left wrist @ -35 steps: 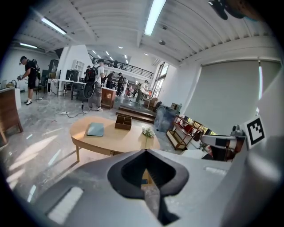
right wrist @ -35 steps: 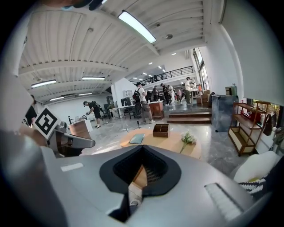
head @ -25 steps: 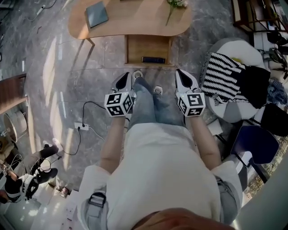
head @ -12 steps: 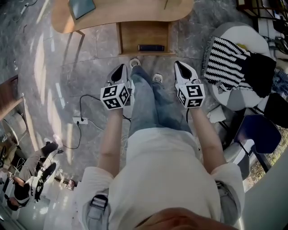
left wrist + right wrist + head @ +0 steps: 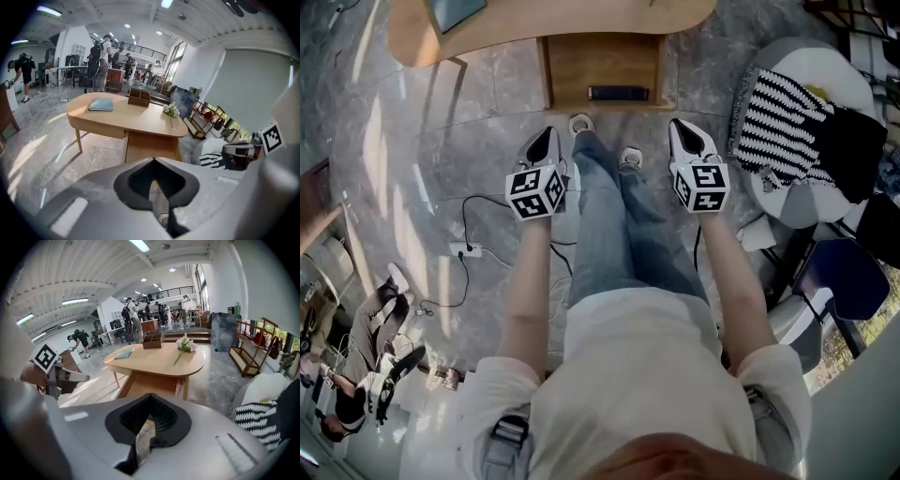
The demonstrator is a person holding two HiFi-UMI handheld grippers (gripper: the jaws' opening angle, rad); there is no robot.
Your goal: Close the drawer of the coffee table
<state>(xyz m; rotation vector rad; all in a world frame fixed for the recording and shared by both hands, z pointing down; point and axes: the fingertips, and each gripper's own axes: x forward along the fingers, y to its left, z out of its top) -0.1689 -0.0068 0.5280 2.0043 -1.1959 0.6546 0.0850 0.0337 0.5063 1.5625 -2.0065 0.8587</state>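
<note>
The drawer (image 5: 602,66) of the coffee table (image 5: 534,26) stands pulled out toward the person, its light wooden box jutting from under the near edge of the tabletop at the far side of the scene. A flat dark object (image 5: 617,93) lies inside it against the near wall; I cannot tell what it is. On the tabletop, a teal book (image 5: 101,104) lies toward the left, a small wooden box (image 5: 139,97) stands at the far edge, and a sprig of white flowers (image 5: 171,110) lies toward the right end.

Just near of the drawer are the person's shoes (image 5: 581,124) and legs in blue jeans (image 5: 609,216), on the grey marble floor (image 5: 422,141). The left gripper (image 5: 546,139) hangs left of the legs and the right gripper (image 5: 682,131) right of them, both pointing toward the drawer and apart from it. Each gripper's own view shows its jaws pressed together with nothing between them, and the table beyond.

To the right of the right gripper, a black-and-white striped cloth (image 5: 778,117) drapes over a white seat (image 5: 811,70). On the floor to the left, a white power strip (image 5: 464,250) lies with a dark cable running from it. Other people stand in the hall far behind the table.
</note>
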